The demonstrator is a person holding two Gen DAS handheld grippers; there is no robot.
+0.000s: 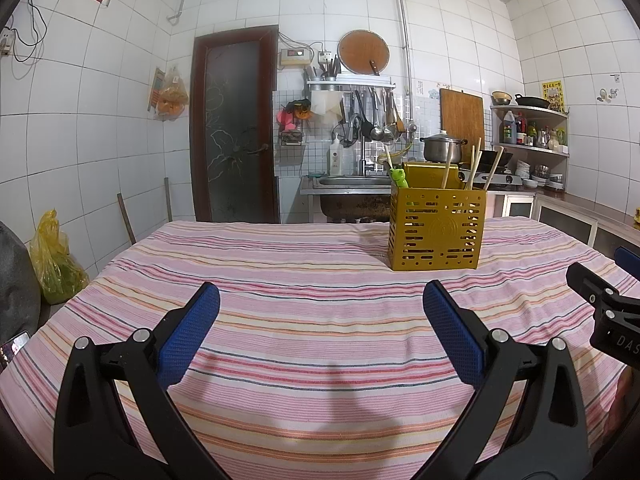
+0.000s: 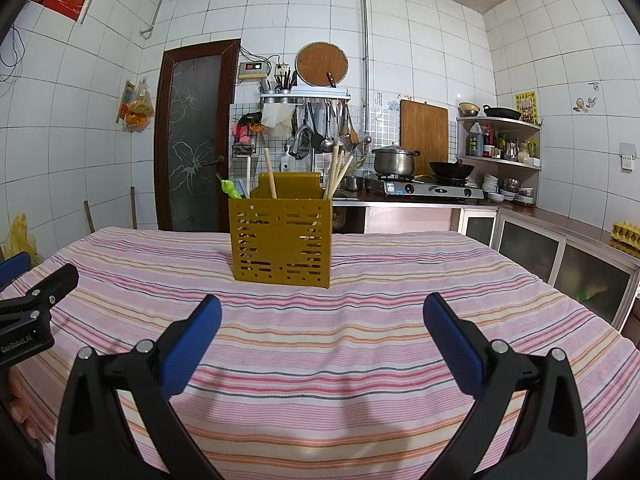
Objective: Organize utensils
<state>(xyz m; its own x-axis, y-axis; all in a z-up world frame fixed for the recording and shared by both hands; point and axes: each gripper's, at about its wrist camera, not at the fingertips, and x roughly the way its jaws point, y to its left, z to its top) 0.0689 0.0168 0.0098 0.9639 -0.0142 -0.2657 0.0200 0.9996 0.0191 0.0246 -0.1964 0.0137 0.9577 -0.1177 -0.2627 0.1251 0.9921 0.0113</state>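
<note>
A yellow perforated utensil holder stands upright on the striped tablecloth, far right of centre in the left wrist view, and near centre in the right wrist view. Wooden chopsticks, a wooden handle and a green-topped utensil stick out of it. My left gripper is open and empty, above the cloth, short of the holder. My right gripper is open and empty, just in front of the holder. Each gripper shows at the other view's edge.
The table is covered with a pink striped cloth. Behind it are a sink, a stove with a pot and wok, a shelf of bottles, a dark door and a yellow bag on the floor at left.
</note>
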